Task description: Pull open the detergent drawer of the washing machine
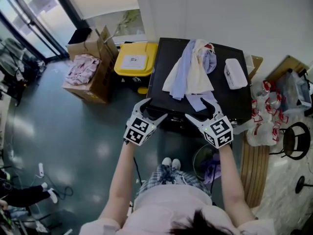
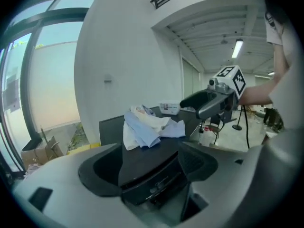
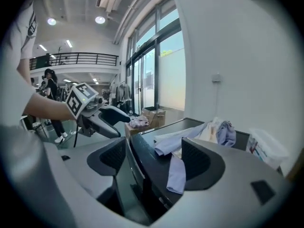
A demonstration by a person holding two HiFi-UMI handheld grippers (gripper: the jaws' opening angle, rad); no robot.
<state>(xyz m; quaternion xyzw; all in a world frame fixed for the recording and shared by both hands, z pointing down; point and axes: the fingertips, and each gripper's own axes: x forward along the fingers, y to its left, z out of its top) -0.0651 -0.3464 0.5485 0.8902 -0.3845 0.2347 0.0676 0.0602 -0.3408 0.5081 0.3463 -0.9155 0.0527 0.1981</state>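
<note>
Hovering at the front edge of the black washing machine (image 1: 168, 53), frame centre: left gripper (image 1: 154, 109) and right gripper (image 1: 197, 109), jaws spread, nothing held. Machine's dark front panel (image 2: 152, 184) sits between the left jaws; detergent drawer outline not distinguishable. Clothes (image 1: 190, 72) on top.
</note>
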